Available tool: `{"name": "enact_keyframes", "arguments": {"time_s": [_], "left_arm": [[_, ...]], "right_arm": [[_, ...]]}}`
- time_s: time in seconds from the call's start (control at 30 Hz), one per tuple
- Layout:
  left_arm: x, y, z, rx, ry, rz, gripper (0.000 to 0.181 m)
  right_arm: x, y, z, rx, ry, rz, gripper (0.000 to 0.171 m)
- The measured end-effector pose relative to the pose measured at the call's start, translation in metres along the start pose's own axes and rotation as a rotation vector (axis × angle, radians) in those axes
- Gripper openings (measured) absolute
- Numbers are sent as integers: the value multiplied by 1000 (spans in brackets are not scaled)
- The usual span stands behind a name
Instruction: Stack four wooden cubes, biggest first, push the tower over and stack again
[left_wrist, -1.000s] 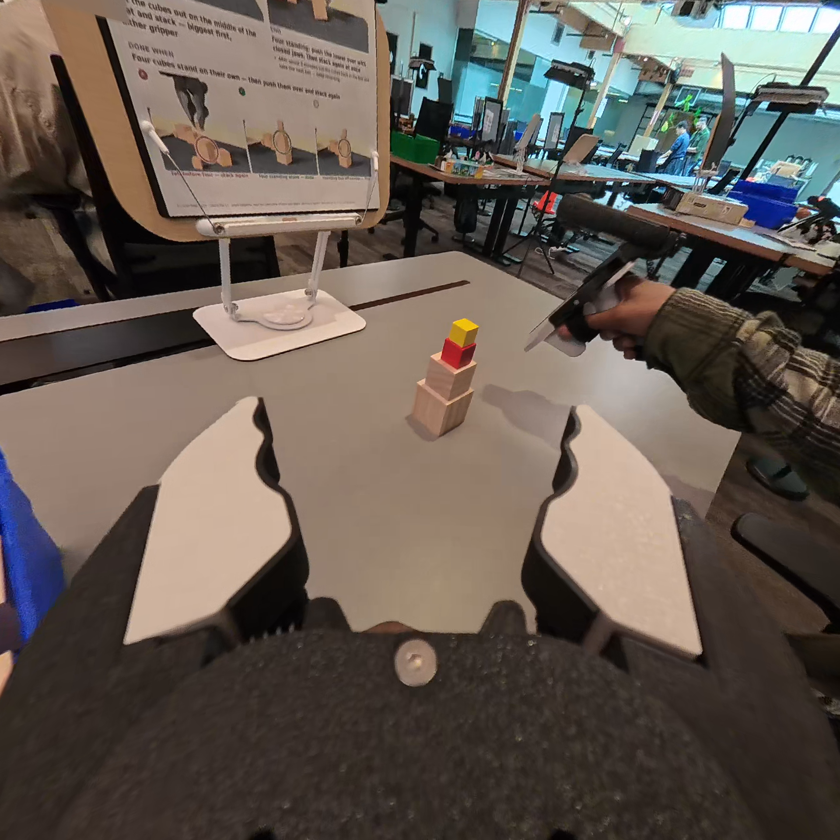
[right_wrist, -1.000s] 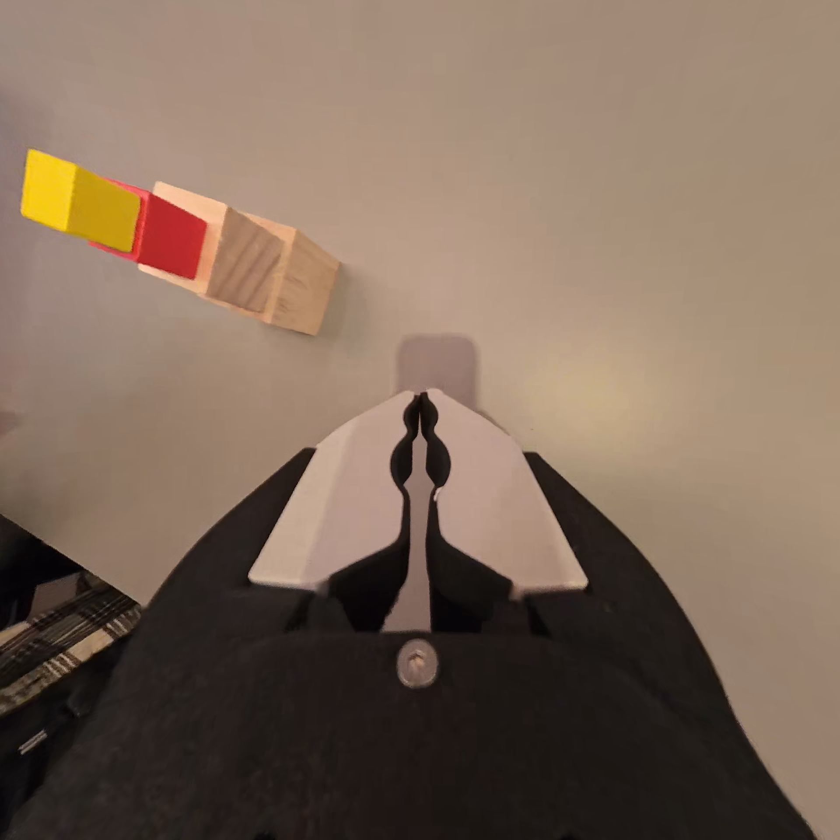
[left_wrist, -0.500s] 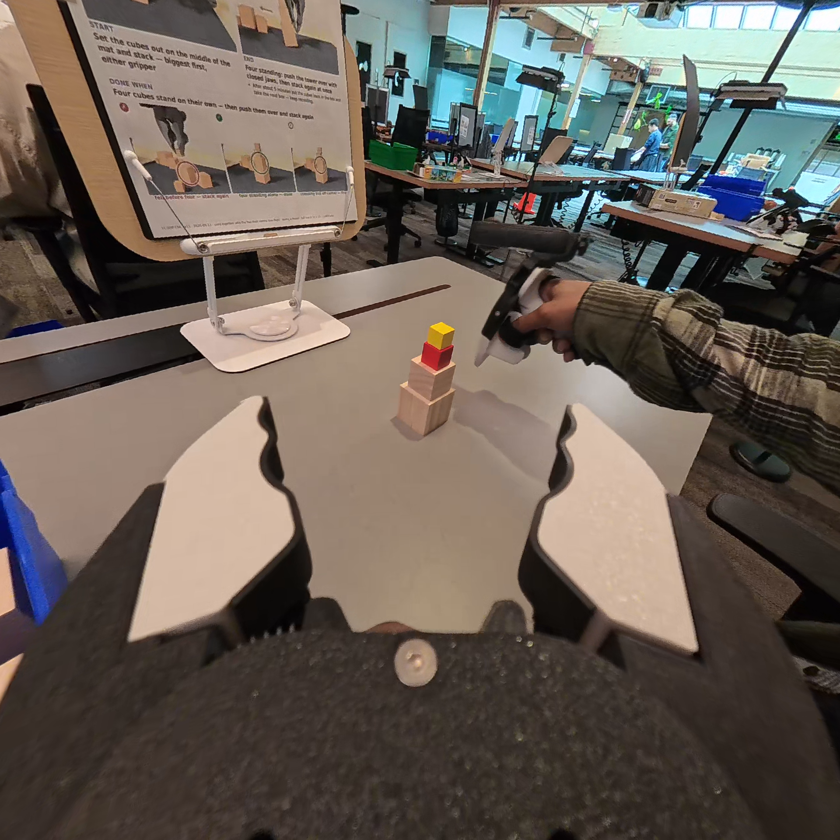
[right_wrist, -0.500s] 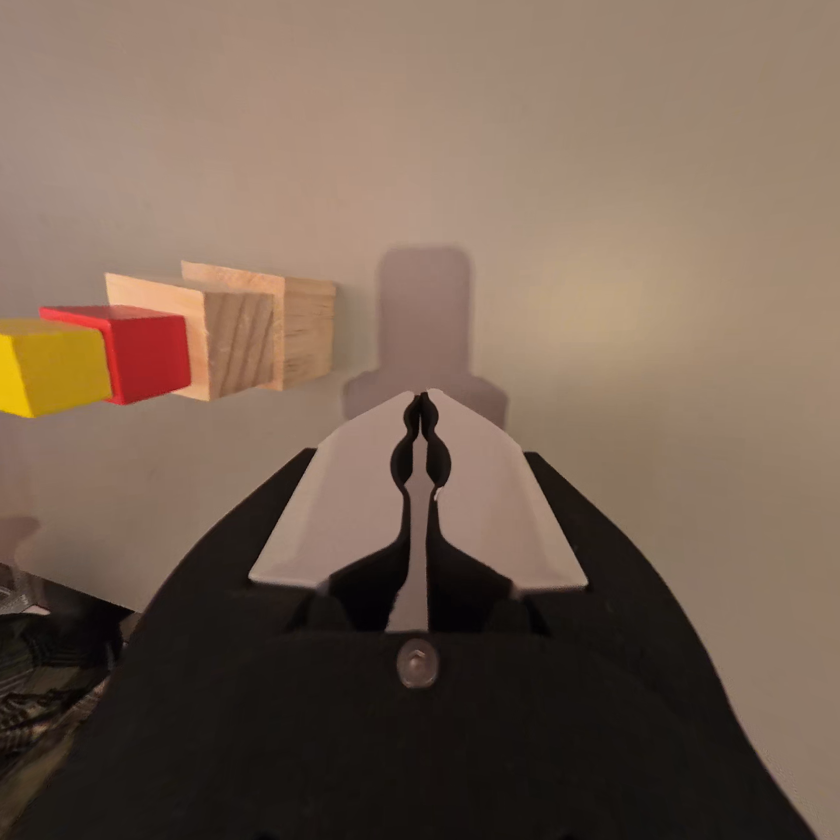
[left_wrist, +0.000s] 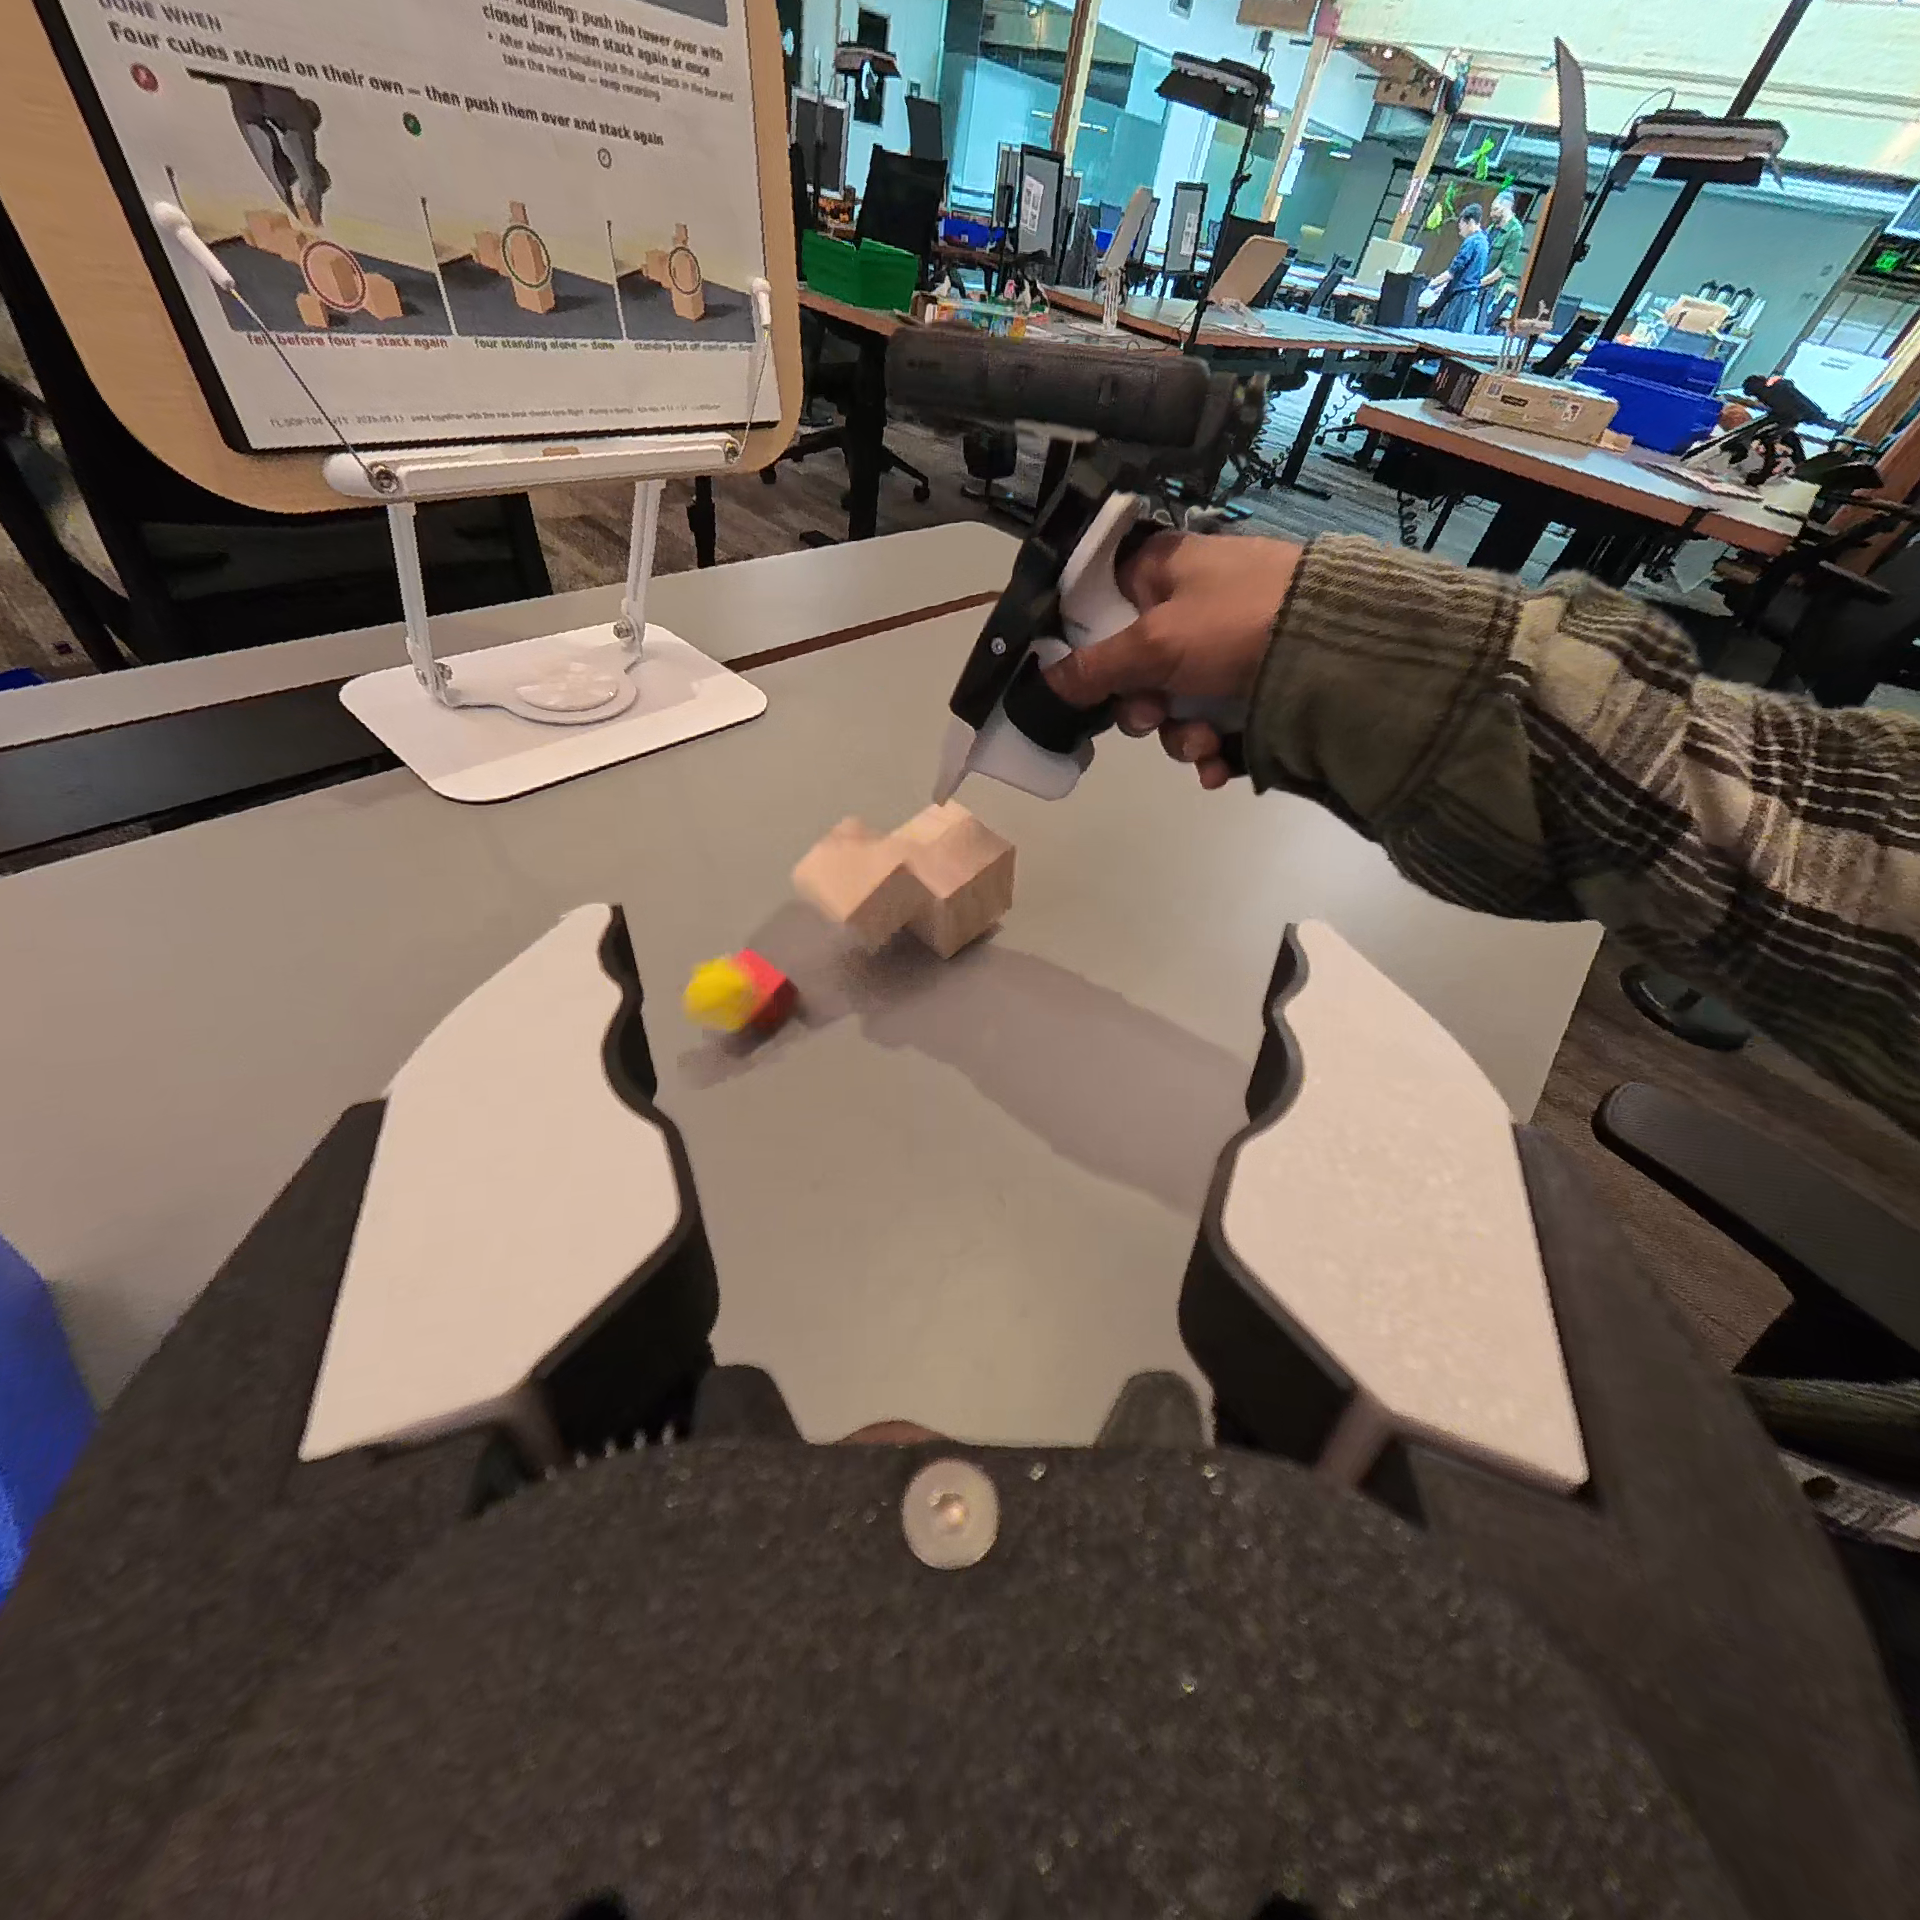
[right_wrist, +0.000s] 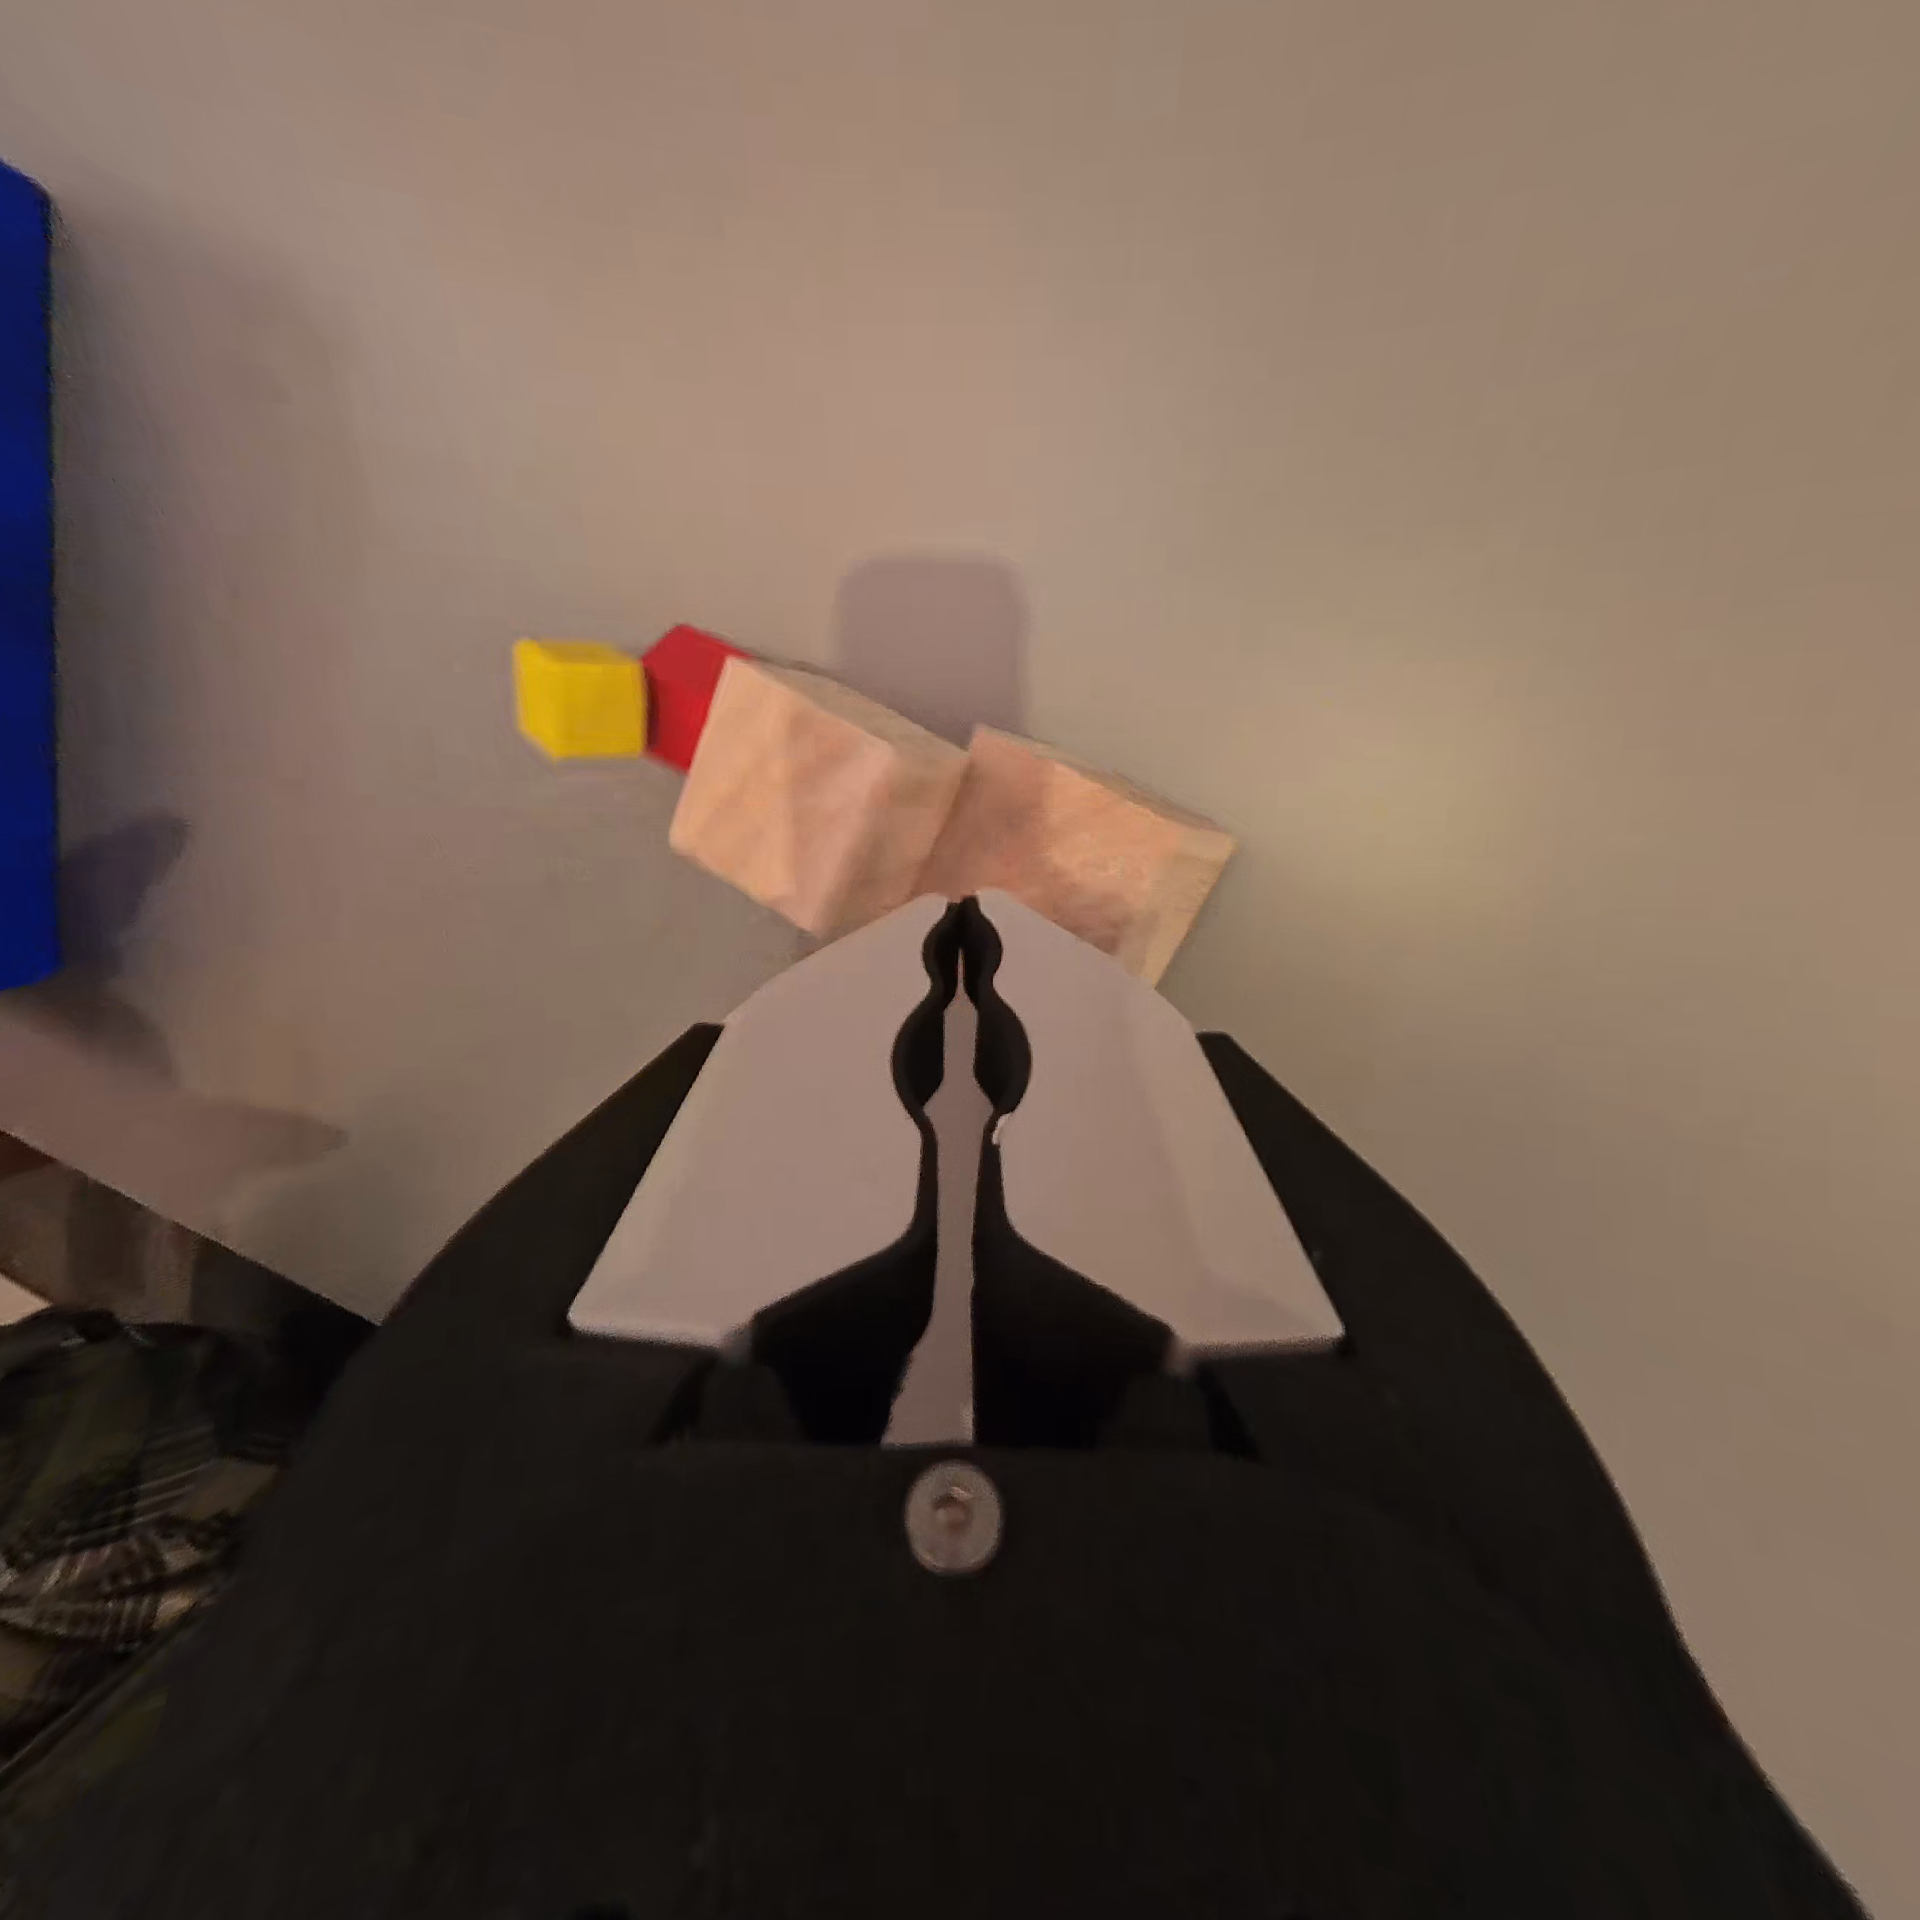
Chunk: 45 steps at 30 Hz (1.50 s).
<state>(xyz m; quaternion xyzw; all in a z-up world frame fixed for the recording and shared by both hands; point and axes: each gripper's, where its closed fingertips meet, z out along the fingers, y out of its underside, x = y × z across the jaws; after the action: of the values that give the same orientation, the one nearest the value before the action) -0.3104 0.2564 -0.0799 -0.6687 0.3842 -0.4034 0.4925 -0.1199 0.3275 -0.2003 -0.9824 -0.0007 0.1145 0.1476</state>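
while the left tool (left_wrist: 940, 1081) gapes empty, the right tool (right_wrist: 961, 914) (pinched closed) touches toppled cubes (right_wrist: 821, 795).

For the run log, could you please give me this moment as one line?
phase: knocking tower over | right gripper: shut, at wooden cubes | yellow cube, red cube: tumbling | left gripper: open, idle

Motion blur smears the yellow cube (left_wrist: 713, 992) and the red cube (left_wrist: 771, 1000) behind it, so I cannot tell whether they touch the grey table (left_wrist: 260, 997). The two plain wooden cubes (left_wrist: 902, 881) are blurred as well, their edges soft. My right gripper (right_wrist: 961, 914) covers the near corner of the largest cube (right_wrist: 1091, 847). The blue block (right_wrist: 23, 582) and the instruction board (left_wrist: 416, 208) run off the edges.
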Motion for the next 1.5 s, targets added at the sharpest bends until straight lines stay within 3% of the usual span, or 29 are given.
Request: {"name": "enact_keyframes", "arguments": {"time_s": [0.47,0.8,1.07,1.5], "left_arm": [[-10,2,0,9,3,-15,113],[-25,-14,-30,102,-6,-68,111],[-25,-1,-13,50,-21,-47,109],[-27,71,78,-206,-57,15,106]], "right_arm": [[22,21,-14,85,-23,-24,0],[37,74,-42,276,-87,-60,0],[55,113,-48,335,-114,-81,0],[76,116,-59,603,-144,-288,84]]}}
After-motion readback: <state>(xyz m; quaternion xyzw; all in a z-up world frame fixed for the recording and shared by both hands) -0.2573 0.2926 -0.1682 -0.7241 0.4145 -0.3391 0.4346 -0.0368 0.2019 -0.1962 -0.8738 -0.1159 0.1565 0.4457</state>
